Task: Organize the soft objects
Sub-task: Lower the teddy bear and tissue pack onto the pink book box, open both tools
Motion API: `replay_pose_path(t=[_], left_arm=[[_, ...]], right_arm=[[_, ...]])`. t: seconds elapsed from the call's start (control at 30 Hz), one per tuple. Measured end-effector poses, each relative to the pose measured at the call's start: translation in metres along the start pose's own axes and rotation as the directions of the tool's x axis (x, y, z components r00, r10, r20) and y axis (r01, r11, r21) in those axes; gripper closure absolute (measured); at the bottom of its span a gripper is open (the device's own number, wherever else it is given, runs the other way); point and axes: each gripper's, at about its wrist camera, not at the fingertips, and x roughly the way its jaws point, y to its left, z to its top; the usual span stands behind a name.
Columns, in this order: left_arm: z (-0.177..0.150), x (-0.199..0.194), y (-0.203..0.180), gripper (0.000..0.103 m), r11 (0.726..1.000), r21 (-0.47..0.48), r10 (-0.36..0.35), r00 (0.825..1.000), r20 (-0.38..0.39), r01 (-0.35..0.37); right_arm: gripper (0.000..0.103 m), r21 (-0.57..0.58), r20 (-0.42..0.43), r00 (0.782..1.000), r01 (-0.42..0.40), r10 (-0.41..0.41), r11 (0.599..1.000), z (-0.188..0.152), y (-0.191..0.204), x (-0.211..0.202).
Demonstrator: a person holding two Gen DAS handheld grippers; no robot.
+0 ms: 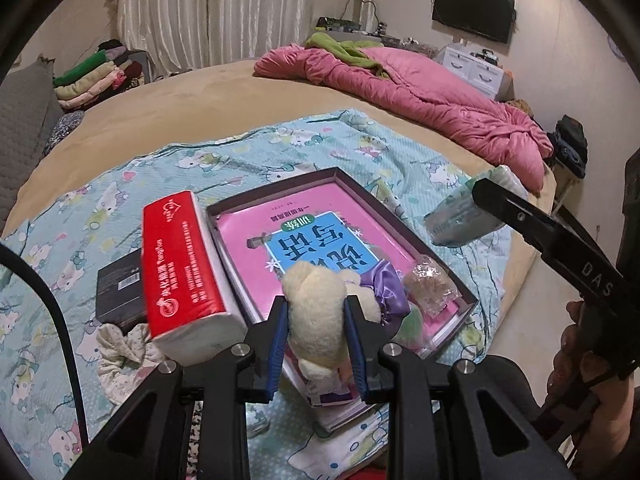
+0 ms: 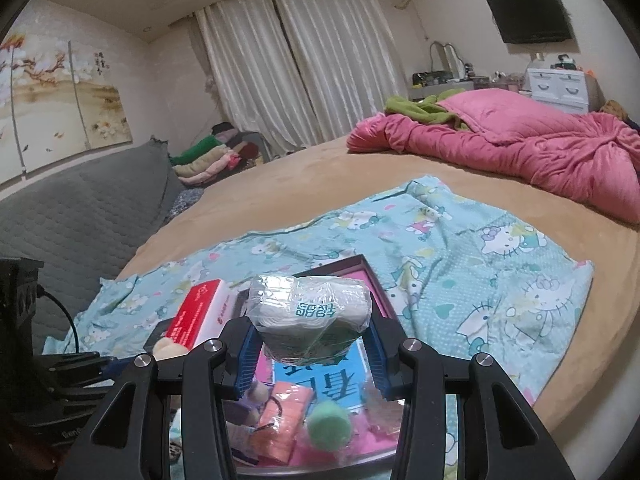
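Left wrist view, nearest first: we see the left claw (image 1: 316,330) pinching a cream plush toy (image 1: 318,300), its blue pads pressed into the toy's sides. The toy hangs over the near end of a shallow dark tray (image 1: 466,292). A purple satin piece (image 1: 384,284) pokes out at the toy's 3 o'clock, touching it; we cannot tell whether it belongs to the toy. Just beyond that, a clear crinkled bag (image 1: 430,288) lies in the tray's near right corner. A pink and blue book (image 1: 320,236) covers the tray floor. At the tray's 9 o'clock a red tissue pack (image 1: 180,264) stands against the tray wall. A black box (image 1: 118,292) lies at the pack's 9 o'clock, partly hidden behind it.

Right wrist view: the right claw (image 2: 310,334) pinches a clear-wrapped tissue packet (image 2: 308,312), held above the tray. Under it lie an orange packet (image 2: 282,412) and a green pompom (image 2: 330,428), side by side at 6 o'clock. In the left view the same packet hangs at 2 o'clock.

Everything rests on a blue cartoon-print sheet (image 1: 224,160) spread on a tan bed (image 1: 200,96). Farther off, at 1 o'clock, a pink quilt (image 1: 420,96) lies bunched. At 10 o'clock, folded clothes (image 1: 96,76) are stacked. Curtains (image 1: 216,8) hang at 12 o'clock.
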Motion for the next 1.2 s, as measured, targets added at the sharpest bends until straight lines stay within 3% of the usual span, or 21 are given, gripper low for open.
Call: replay_pose_path(t=[0.53, 1.2], left_arm=[[-0.016, 0.036, -0.01, 0.075, 1.0, 0.019, -0.005, 0.996, -0.091, 0.007], [-0.024, 0.049, -0.007, 0.074, 1.0, 0.007, -0.016, 0.993, -0.114, 0.016]], right_arm=[[0.056, 0.002, -0.029, 1.0, 0.006, -0.006, 1.0, -0.012, -0.009, 0.016], [0.056, -0.058, -0.101, 0.995, 0.021, -0.026, 0.998, -0.032, -0.009, 0.064]])
